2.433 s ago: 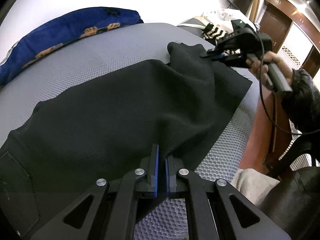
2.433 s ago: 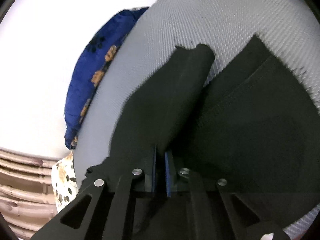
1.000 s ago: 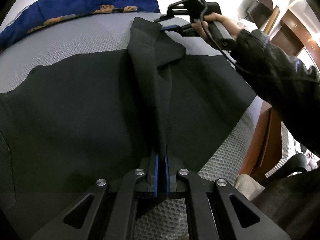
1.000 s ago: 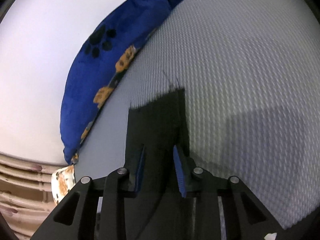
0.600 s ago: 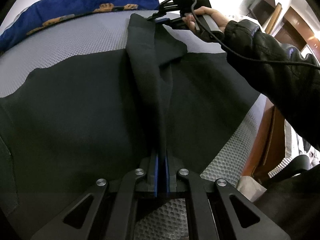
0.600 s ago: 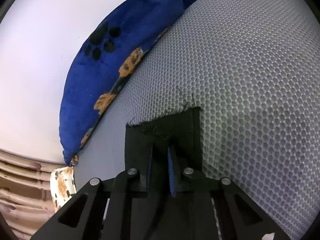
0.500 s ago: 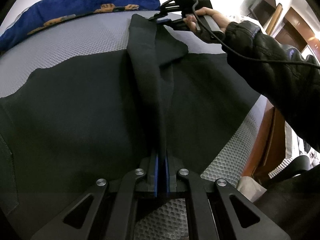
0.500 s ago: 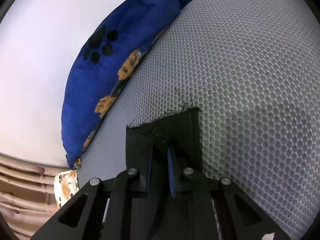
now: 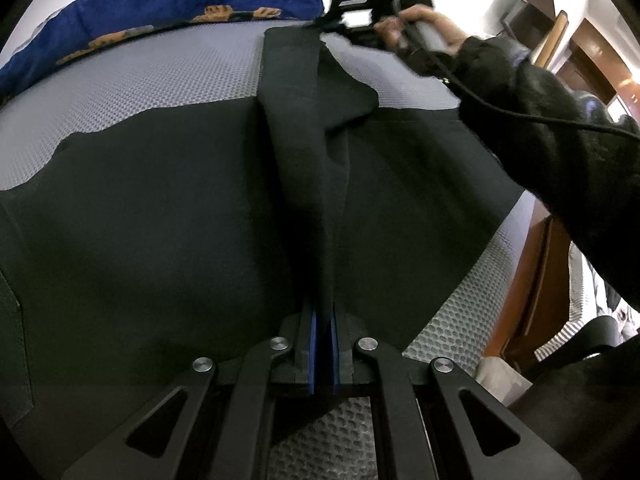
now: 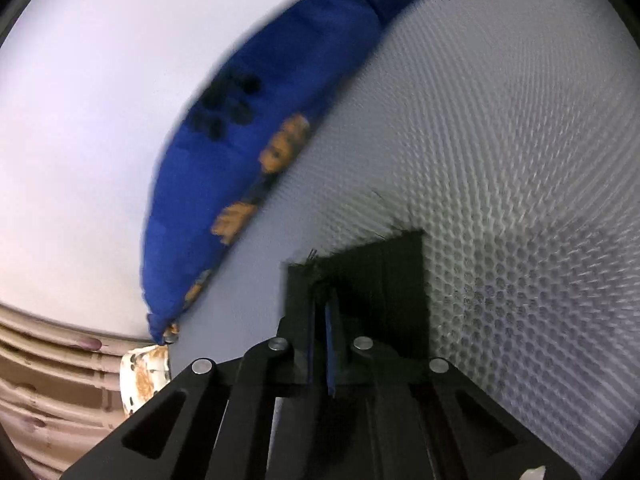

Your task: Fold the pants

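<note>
Both grippers, left (image 9: 322,332) and right (image 10: 320,312), pinched shut on the soft, limp pants (image 9: 160,220), apparently at opposite ends of a fold; best held by edges.

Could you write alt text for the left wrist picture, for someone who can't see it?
A black gripper pinches a ridge of black pants spread on a grey mat. Beyond, a sleeved hand holds a second gripper at the ridge's far end, near a blue pillow.
</note>
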`<state>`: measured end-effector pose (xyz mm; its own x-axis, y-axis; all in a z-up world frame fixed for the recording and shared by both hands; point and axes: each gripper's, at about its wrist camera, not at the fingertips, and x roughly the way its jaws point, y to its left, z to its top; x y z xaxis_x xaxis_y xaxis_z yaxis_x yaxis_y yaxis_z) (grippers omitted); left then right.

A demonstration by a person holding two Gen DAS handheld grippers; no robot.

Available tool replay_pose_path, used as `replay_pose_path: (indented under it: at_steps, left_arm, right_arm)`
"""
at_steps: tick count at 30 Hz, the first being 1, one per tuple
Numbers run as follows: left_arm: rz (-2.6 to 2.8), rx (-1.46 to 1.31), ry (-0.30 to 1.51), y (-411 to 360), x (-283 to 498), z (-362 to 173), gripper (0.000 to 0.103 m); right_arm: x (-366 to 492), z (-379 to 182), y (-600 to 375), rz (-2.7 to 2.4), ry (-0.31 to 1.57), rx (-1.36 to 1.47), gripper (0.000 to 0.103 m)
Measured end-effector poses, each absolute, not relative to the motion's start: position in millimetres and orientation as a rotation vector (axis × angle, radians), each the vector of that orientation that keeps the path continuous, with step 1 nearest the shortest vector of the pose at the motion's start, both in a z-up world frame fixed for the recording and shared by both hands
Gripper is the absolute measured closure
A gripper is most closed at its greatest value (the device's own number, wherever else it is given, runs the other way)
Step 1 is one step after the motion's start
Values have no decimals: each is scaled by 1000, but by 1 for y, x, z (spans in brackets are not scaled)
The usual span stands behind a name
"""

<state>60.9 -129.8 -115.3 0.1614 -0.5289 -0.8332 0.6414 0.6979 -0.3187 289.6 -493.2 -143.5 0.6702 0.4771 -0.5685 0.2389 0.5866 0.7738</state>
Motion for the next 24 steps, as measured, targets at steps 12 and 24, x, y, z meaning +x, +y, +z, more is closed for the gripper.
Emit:
replay_pose_path:
  at_steps: [12,24]
  left_arm:
    - [-879,208,1048,-142,49,-102,98]
    - [-895,436,981,-154,31,-113,97]
  right_arm:
    - [55,-64,-586,-55,623,986,99]
    - [-92,-192,-608,-382,793,1108,100]
